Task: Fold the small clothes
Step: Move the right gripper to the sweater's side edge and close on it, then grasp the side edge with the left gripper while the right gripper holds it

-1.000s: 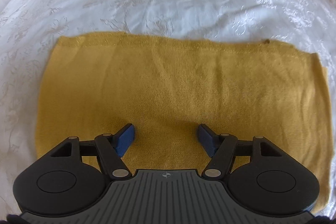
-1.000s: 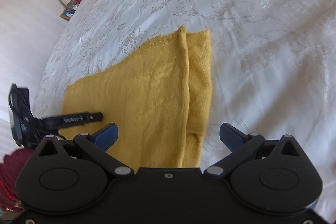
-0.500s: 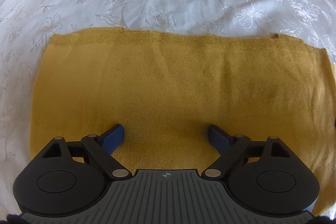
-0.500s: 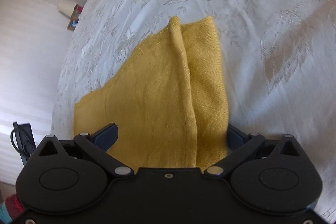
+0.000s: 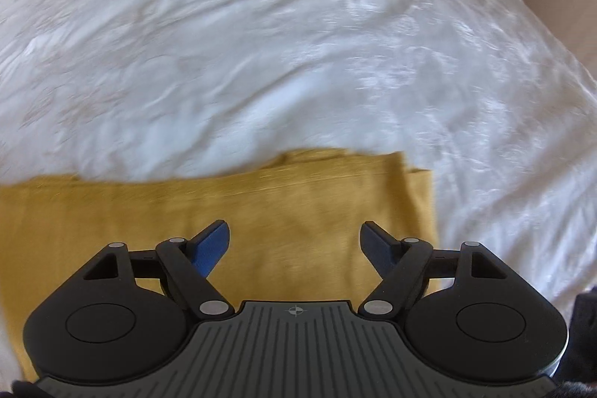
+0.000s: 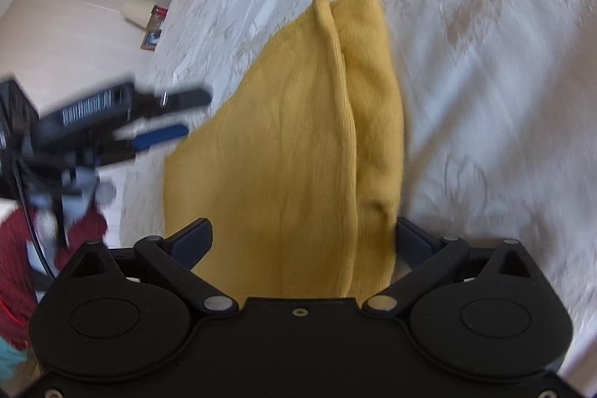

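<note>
Cloth (image 6: 298,144): mustard knit, laid on the white bed (image 5: 298,55), one long ridge raised along it.
Left gripper (image 5: 294,241): held above the cloth; jaws are closing, nothing is gripped between them.
Right gripper (image 6: 302,237): jaws are closing around the near cloth end; no pinch is seen yet.

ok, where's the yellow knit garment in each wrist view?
Left wrist: yellow knit garment fills the lower left, folded edge at right centre.
Right wrist: garment centre, a raised ridge running up it.
Shared landmark: white embroidered bedspread beneath.
</note>
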A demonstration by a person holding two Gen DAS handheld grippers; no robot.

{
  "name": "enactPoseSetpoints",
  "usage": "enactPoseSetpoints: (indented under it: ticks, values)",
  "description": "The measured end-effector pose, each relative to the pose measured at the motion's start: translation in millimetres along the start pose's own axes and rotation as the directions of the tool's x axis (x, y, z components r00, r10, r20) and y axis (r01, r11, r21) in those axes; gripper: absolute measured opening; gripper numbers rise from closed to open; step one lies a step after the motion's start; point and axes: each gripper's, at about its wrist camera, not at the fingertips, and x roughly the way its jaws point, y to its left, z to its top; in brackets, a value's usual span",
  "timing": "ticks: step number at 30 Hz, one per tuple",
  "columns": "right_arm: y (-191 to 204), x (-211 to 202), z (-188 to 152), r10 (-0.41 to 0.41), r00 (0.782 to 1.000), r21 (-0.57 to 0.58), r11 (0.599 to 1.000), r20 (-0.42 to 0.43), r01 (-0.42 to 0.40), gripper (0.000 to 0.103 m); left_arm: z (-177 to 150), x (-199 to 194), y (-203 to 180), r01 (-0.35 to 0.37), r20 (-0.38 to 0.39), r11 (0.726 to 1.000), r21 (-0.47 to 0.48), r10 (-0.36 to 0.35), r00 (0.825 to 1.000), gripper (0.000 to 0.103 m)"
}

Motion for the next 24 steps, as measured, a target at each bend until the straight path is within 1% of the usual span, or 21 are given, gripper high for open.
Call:
enactPoseSetpoints:
  ticks: [1, 2, 3, 4, 6, 9, 12, 19, 21, 24]
  values:
    - [3.1, -2.0, -3.1, -0.038, 0.999, -0.026, 0.999, 0.008, 0.039, 0.072, 2.1, 3.1, -10.1, 0.01, -0.005, 1.0, 0.017, -0.01, 1.0, 0.077]
    - [6.8, -3.2, -5.1, -0.085, 0.996, -0.059, 0.995, 0.011, 0.085, 0.054, 3.2, 7.2, -21.8, 0.018, -0.013, 0.999, 0.039, -0.017, 1.0, 0.077]
    - [11.7, -2.8, -7.0, -0.128, 0.992, -0.097, 0.987, 0.01, 0.128, 0.034, 3.1, 9.3, -30.7, 0.021, -0.021, 0.998, 0.062, -0.02, 1.0, 0.077]
    - [15.2, -3.9, -8.3, -0.146, 0.989, -0.13, 0.981, 0.014, 0.147, 0.026, 3.1, 11.8, -39.8, 0.027, -0.028, 0.996, 0.082, -0.025, 0.999, 0.077]
    - [25.1, -5.2, -10.8, -0.194, 0.981, -0.208, 0.959, 0.017, 0.193, 0.022, 1.4, 16.5, -53.1, 0.041, -0.045, 0.993, 0.108, -0.036, 0.998, 0.077]
    - [41.2, -5.1, -14.6, -0.245, 0.969, -0.318, 0.917, 0.03, 0.242, 0.02, -0.6, 18.6, -64.5, 0.073, -0.07, 0.991, 0.113, -0.066, 0.995, 0.077]
    - [53.3, -2.1, -16.6, -0.259, 0.965, -0.387, 0.887, 0.035, 0.252, 0.02, -4.1, 20.9, -74.1, 0.083, -0.085, 0.99, 0.113, -0.074, 0.994, 0.077]
    - [65.5, 3.5, -19.4, -0.262, 0.964, -0.479, 0.841, 0.044, 0.251, 0.02, -4.1, 37.4, -95.3, 0.062, -0.138, 0.989, 0.131, -0.044, 0.989, 0.077]
    - [66.9, 3.8, -18.8, -0.263, 0.964, -0.495, 0.832, 0.046, 0.251, 0.02, -3.8, 40.9, -101.4, 0.049, -0.144, 0.987, 0.154, -0.026, 0.989, 0.077]
    - [69.3, 4.5, -21.1, -0.261, 0.964, -0.508, 0.825, 0.046, 0.248, 0.02, -3.0, 50.9, -110.0, 0.013, -0.17, 0.98, 0.198, 0.021, 0.985, 0.077]
